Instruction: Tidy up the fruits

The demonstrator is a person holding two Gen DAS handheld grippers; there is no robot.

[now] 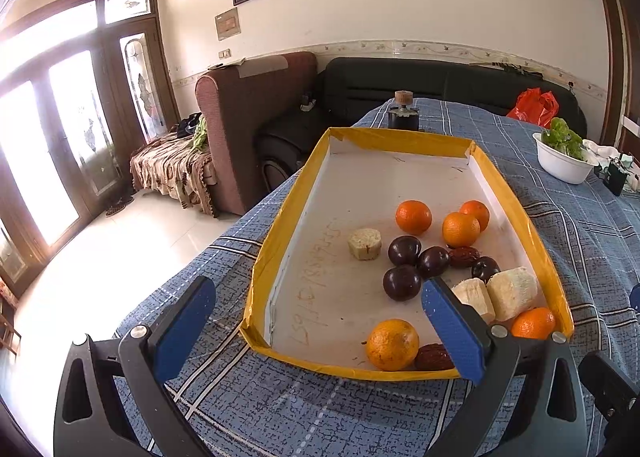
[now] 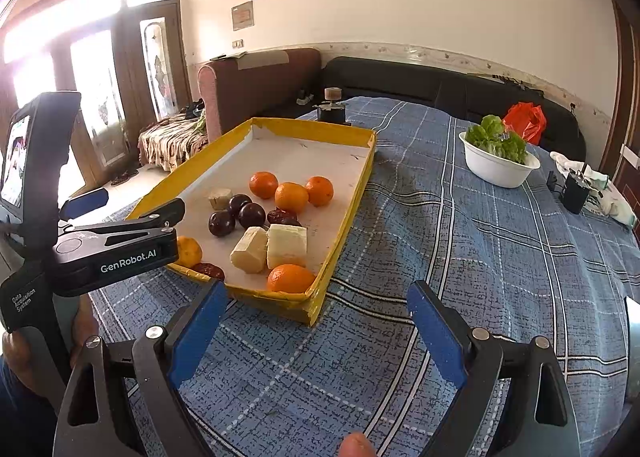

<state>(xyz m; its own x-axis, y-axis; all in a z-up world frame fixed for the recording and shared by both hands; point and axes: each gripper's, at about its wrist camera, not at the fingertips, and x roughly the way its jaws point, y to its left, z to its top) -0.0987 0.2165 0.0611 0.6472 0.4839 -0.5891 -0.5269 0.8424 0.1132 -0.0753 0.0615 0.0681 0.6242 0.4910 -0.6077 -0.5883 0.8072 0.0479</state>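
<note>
**Both tongs hanging open at the near end of the fruit tray**

Left wrist view: the left gripper [image 1: 320,321] is hanging with its blue pads wide apart and nothing between them, over the near left corner of the yellow-edged tray [image 1: 276,241]. The tray is lying on the blue checked tablecloth [image 1: 280,409], running away toward the far end of the table. The right pad is covering part of the tray's near right area, just beside a pale sugarcane chunk [image 1: 476,297] and a second, larger one [image 1: 512,291]. A big orange [image 1: 392,344] is sitting between the pads near the tray's near rim, touching a red date [image 1: 432,357]. Another orange [image 1: 534,323] is lying in the near right corner. Farther in, dark plums [image 1: 402,283] are clustering in the middle, with three oranges [image 1: 414,217] beyond them and a short round sugarcane piece [image 1: 364,244] to their left.

Right wrist view: the right gripper [image 2: 318,333] is also standing open and empty, hovering over bare tablecloth just near and right of the tray's near right corner. All the fruit is lying left and far of its pads. The left gripper's black body [image 2: 116,253] is reaching in from the left over the tray's near left rim. A white bowl of greens [image 2: 498,165] is sitting well apart on the far right
</note>
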